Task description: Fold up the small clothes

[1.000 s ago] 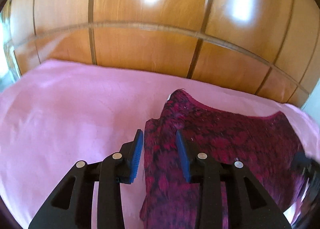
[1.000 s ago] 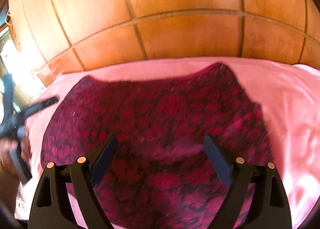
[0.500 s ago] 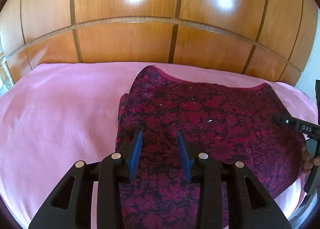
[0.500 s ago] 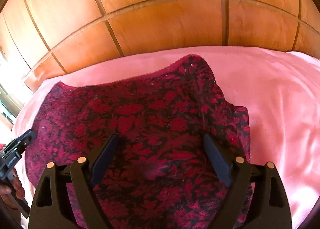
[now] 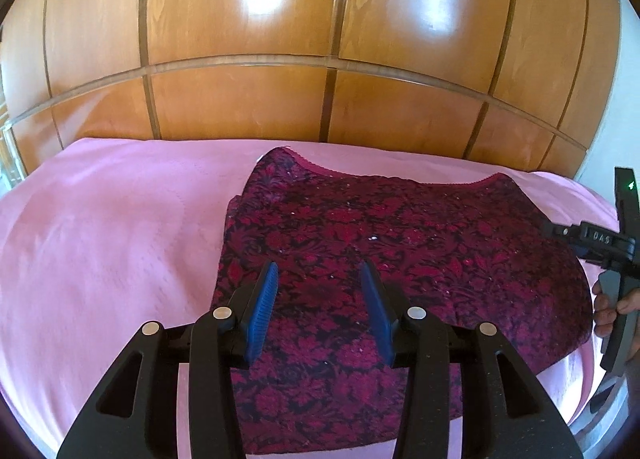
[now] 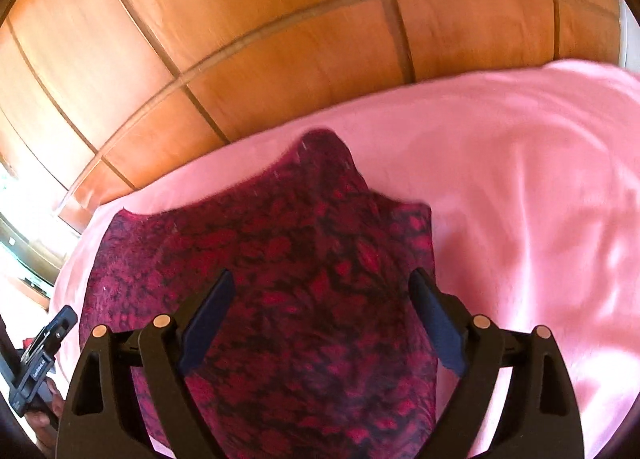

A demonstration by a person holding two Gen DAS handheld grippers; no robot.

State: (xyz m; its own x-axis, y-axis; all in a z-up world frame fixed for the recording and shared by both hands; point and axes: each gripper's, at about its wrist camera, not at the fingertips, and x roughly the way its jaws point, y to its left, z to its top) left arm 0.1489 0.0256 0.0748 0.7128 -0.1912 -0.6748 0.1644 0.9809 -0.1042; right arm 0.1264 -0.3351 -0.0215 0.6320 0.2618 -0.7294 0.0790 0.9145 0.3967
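While both hand-held grippers (image 5: 318, 285) (image 6: 322, 291) gape empty | red garment (image 5: 400, 243) flat | pink sheet (image 5: 104, 227) | wooden panelling (image 5: 240, 99) behind

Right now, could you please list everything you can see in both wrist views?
Garment: one, dark red floral print on black, with a scalloped red trim; lies spread on the pink cover, under both tongs.
Pink cover: one, pink; spread over the surface in front of the wood panels.
Wood panelling: orange-brown, glossy; upright behind the cover.
Left tongs: one, black with blue pads; jaws have just been opening, above the garment, nothing gripped.
Right tongs: one, black with dark blue pads; wide open above the garment.
Hand: one, at the right edge of the left wrist view, holding the right tongs.
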